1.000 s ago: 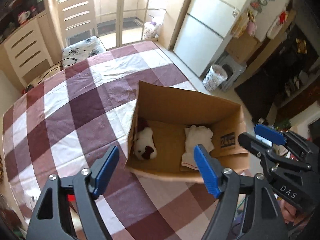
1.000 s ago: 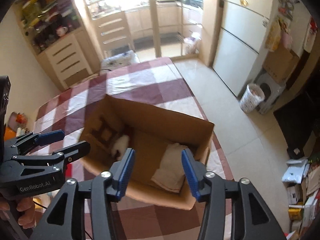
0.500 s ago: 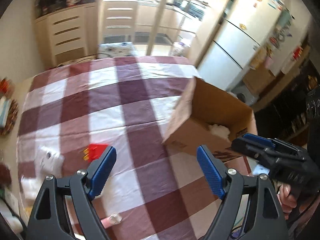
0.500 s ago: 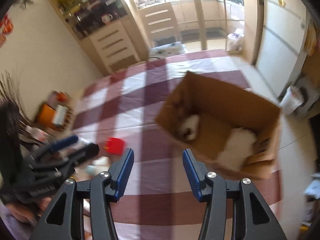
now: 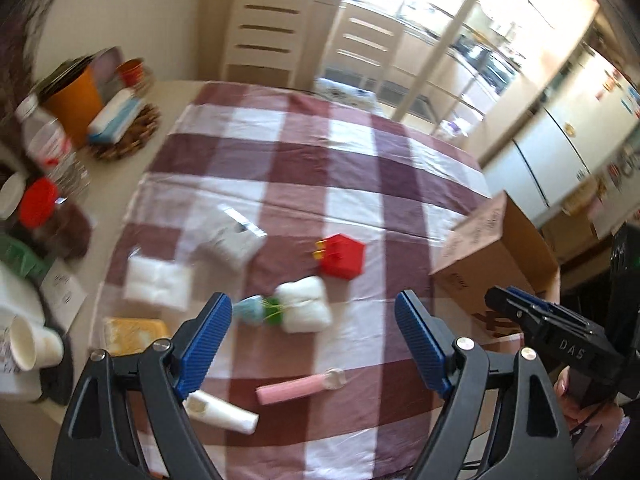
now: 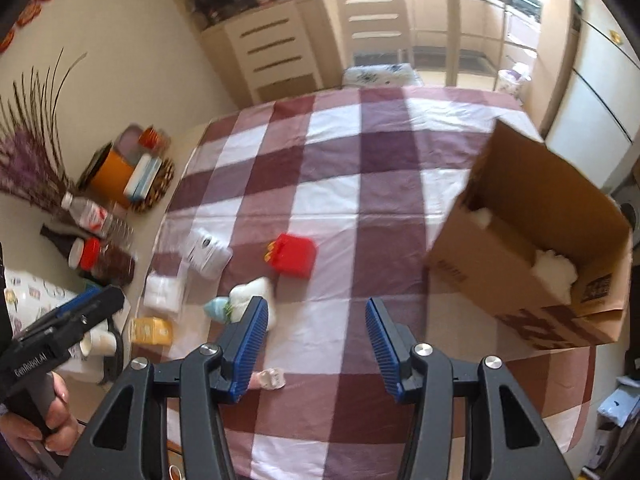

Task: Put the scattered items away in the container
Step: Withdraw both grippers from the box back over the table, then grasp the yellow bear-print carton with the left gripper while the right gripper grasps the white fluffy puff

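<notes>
An open cardboard box (image 6: 532,240) stands on the right of the checked tablecloth with white soft things inside; it also shows in the left wrist view (image 5: 496,248). Scattered on the cloth are a red box (image 5: 342,255), a white rolled cloth (image 5: 304,310) with a blue-green item (image 5: 256,310), a white packet (image 5: 232,240), a white pad (image 5: 158,282), a yellow packet (image 5: 134,334), a pink tube (image 5: 300,386) and a white tube (image 5: 222,408). My left gripper (image 5: 314,338) is open and empty above them. My right gripper (image 6: 316,344) is open and empty.
Bottles (image 6: 96,216), a red-lidded jar (image 6: 104,260), an orange cup (image 5: 76,100), a wicker basket (image 5: 128,136) and a paper cup (image 5: 34,346) crowd the table's left side. A chair (image 6: 380,74) and drawers (image 6: 276,52) stand beyond the far edge.
Both grippers have swung left, away from above the box, to over the scattered items. Both stayed open and empty.
</notes>
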`<state>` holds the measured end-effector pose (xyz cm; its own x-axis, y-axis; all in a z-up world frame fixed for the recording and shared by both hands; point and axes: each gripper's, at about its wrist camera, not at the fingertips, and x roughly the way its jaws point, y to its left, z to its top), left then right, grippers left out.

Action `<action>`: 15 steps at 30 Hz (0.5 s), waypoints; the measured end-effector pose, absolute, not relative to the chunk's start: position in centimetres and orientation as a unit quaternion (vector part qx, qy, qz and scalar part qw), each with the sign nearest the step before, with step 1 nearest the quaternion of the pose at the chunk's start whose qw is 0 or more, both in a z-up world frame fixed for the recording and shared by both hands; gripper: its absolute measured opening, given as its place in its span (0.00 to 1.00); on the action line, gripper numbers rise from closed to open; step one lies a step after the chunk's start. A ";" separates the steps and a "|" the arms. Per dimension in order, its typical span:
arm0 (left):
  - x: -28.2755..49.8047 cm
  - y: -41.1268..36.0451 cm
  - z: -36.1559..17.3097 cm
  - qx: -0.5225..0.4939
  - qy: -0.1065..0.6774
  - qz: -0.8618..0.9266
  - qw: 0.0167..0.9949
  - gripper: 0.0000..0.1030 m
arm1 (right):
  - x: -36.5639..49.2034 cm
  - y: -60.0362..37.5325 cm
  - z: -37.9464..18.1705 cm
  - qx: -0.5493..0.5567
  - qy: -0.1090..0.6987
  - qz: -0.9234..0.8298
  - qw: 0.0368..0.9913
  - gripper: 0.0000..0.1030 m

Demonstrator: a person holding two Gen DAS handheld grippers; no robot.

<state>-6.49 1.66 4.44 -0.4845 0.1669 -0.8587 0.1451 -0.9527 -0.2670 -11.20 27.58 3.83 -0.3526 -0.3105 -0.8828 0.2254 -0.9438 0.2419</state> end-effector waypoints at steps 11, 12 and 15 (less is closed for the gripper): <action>-2.2 -5.0 1.7 -0.532 -0.166 0.829 -0.054 0.82 | -9.0 21.0 1.5 0.566 0.025 -0.803 0.186 0.50; -1.8 -5.6 1.0 -0.539 -0.166 0.824 -0.061 0.82 | -8.8 20.4 1.1 0.569 0.033 -0.800 0.190 0.50; -1.0 -6.6 -0.5 -0.550 -0.175 0.814 -0.065 0.82 | -8.1 19.1 0.2 0.575 0.051 -0.794 0.193 0.50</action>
